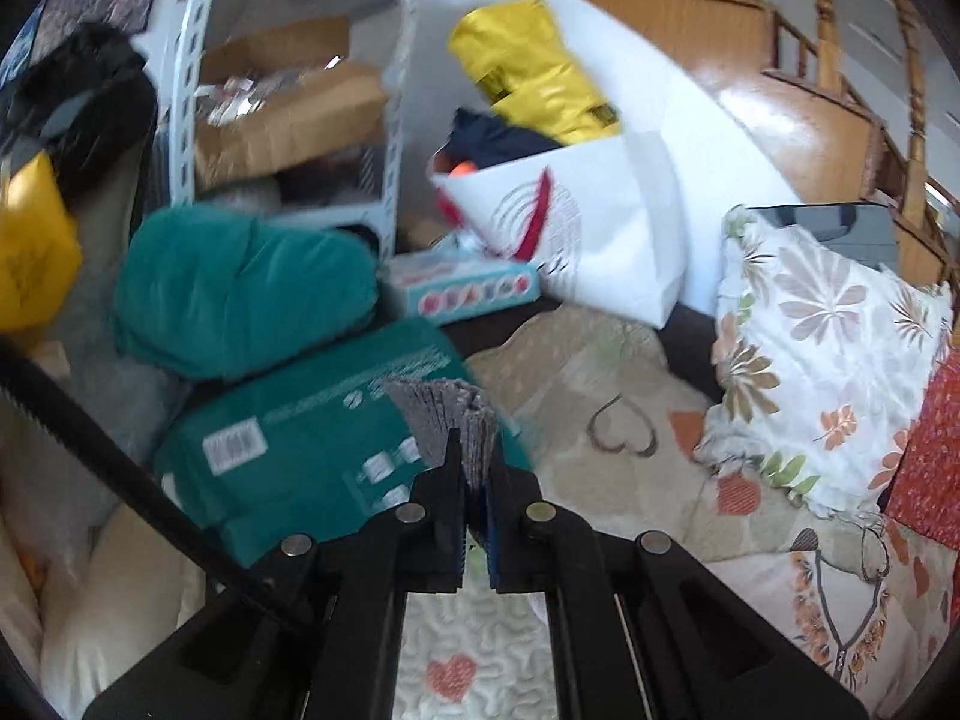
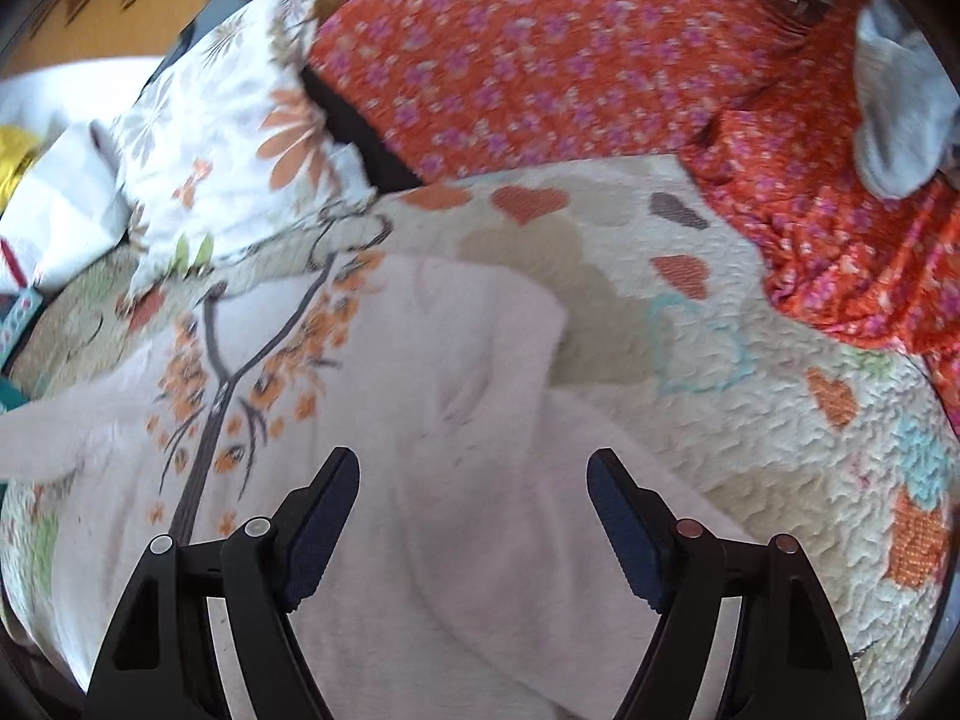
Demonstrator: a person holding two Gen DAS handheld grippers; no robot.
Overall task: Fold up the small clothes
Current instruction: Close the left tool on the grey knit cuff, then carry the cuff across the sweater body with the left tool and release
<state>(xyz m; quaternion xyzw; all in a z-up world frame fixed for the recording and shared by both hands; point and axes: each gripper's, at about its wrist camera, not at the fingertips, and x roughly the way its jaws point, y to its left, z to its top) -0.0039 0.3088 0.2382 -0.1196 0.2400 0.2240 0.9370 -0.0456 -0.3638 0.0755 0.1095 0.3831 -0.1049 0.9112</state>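
Left gripper [image 1: 474,450] pinches grey cloth [image 1: 444,414] mid-frame; right gripper [image 2: 474,480] gapes empty over the unfolded white garment [image 2: 480,540], lower centre

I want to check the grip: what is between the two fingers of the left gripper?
In the left wrist view, a bunched fold of grey fabric sits between the fingers of the left gripper, which is shut on it.
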